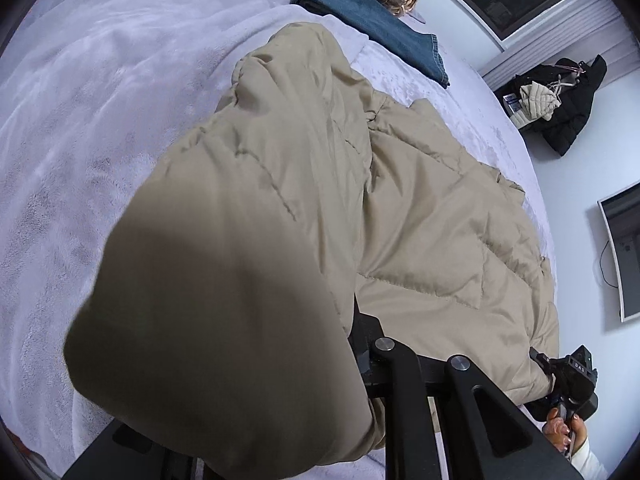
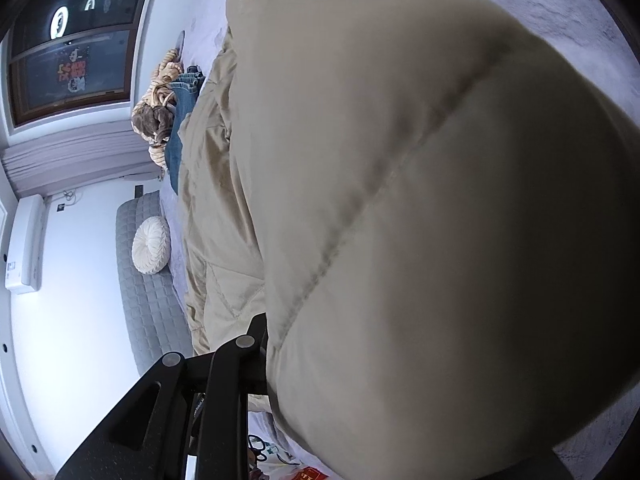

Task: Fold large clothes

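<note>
A beige quilted puffer jacket (image 1: 420,216) lies spread on the lavender plush bed (image 1: 100,100), one padded fold lifted close to each camera. The left gripper (image 1: 356,336) and right gripper (image 2: 262,344) have their fingers nearly closed, pinching jacket fabric. Folded blue jeans (image 1: 372,28) lie at the far end of the bed

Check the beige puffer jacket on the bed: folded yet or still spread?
Partly folded. One edge of the beige puffer jacket is lifted, bulging close to both cameras; the rest lies spread on the lavender blanket.
</note>
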The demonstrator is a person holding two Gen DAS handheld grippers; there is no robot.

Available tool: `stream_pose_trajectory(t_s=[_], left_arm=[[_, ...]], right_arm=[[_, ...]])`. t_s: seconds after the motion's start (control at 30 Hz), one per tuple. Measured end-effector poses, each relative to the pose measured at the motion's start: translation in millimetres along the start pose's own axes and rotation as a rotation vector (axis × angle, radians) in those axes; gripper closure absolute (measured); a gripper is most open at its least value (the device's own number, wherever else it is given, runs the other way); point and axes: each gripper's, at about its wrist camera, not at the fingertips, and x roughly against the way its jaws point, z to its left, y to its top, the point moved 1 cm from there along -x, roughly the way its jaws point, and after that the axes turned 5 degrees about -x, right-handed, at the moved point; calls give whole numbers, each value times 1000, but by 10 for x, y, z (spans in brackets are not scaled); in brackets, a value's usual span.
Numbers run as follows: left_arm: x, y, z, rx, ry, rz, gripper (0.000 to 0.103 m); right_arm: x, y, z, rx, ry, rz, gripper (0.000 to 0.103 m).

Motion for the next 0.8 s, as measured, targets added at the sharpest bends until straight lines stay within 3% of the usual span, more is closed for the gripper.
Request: stream_pose_trajectory(t_s=[0.03,0.13,0.57,0.8], left_arm=[[10,-13,19,5,4,1,77],[110,-57,78,-1,84,0,52],[791,-72,274,-91,256,-15,51],[967,42,60,-144,257,-10,51]], right_arm=[[-11,4,3,3,-9,-6,71],[26,-21,52,17,-47,-31,63],[306,-245,383,69,-250,-152,44],[742,-452,344,96,-298,-188,36]])
